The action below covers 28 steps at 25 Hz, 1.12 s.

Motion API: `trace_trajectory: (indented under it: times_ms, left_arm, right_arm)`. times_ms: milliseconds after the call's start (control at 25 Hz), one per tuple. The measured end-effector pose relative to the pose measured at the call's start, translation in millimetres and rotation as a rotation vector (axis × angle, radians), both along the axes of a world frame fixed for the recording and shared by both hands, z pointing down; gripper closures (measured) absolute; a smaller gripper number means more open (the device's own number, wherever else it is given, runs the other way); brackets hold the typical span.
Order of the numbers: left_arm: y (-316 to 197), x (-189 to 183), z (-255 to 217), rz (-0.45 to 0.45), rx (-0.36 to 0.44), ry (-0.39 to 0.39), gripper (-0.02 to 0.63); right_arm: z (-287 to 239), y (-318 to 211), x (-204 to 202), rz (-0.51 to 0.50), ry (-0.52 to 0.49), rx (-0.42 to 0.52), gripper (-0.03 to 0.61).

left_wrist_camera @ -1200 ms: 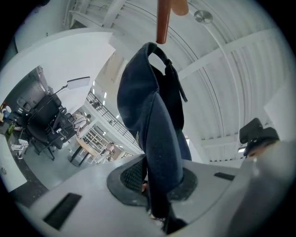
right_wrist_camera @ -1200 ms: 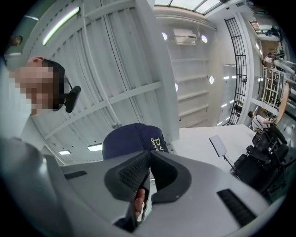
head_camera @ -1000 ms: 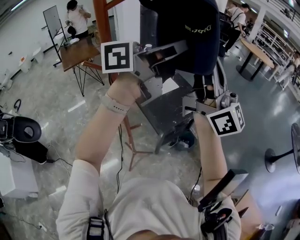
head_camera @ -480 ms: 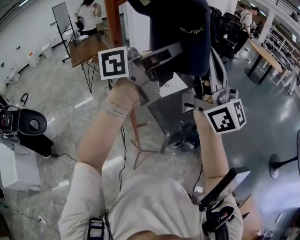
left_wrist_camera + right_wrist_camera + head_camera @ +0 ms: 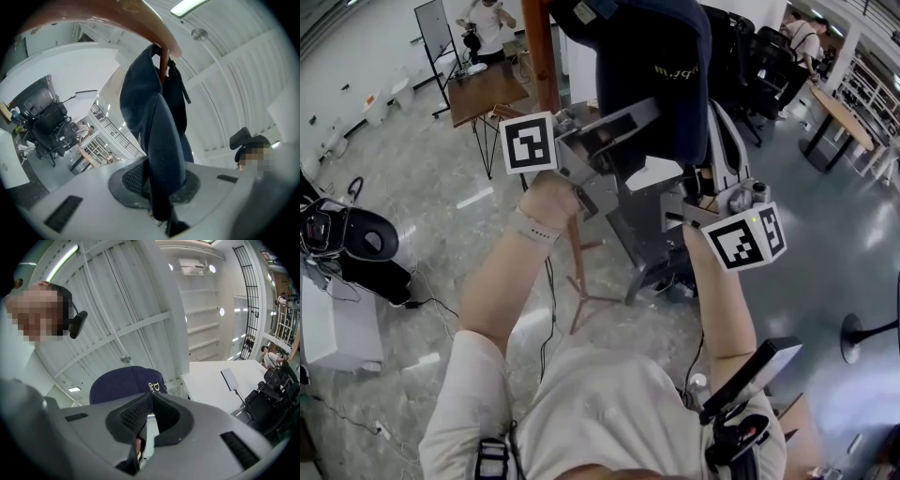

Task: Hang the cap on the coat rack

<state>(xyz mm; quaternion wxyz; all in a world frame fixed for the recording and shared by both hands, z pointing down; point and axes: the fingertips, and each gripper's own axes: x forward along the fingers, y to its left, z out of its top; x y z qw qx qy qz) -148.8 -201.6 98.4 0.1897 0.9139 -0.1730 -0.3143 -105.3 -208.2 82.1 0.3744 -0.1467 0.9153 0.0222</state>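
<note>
My left gripper (image 5: 157,190) and right gripper (image 5: 146,414) both clamp the cap (image 5: 661,66); I'd seat it over the rack hook (image 5: 140,21) before releasing.

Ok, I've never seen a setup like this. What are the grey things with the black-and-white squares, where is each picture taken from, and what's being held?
There is no robot here. A person holds a two-jaw gripper in each hand, and the marker cubes are part of the grippers. One picture comes from a camera on the person's head, looking down past the raised arms to the floor. The other two come from cameras riding on the grippers, each looking along its own jaws. The left gripper is clamped on the navy cap, whose top is up against a wooden arm of the rack. The right gripper appears closed on the cap's edge. There is no worktop; the work happens in the air at the rack.
</note>
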Motion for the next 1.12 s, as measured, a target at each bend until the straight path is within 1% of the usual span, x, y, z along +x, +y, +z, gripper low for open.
trace_trajectory:
  times_ms: [360, 680, 760, 880, 1040, 1120]
  left_arm:
    - [-12.9, -8.8, 13.6, -0.004, -0.016, 0.050, 0.569]
    - [-24.9, -23.0, 37.0, -0.016, -0.043, 0.126, 0.569]
    - [-29.7, -29.0, 41.9, -0.024, -0.042, 0.153, 0.569]
    - [-32.1, -43.4, 50.0, -0.030, -0.042, 0.218, 0.569]
    - [-26.4, -61.5, 59.1, -0.030, -0.011, 0.288, 0.569]
    - [-24.3, -71.0, 63.5, -0.037, -0.001, 0.316, 0.569]
  right_arm:
    - [15.1, -17.7, -9.8, -0.015, 0.022, -0.066, 0.543]
    - [37.2, -31.8, -25.6, -0.026, 0.060, -0.118, 0.543]
    - [45.1, -35.6, -31.8, -0.034, 0.073, -0.129, 0.543]
    - [58.4, -35.5, -45.3, -0.049, 0.089, -0.141, 0.543]
    - [78.2, -33.9, -63.3, -0.052, 0.105, -0.148, 0.543]
    - [88.6, -35.5, -71.6, -0.055, 0.111, -0.167, 0.543]
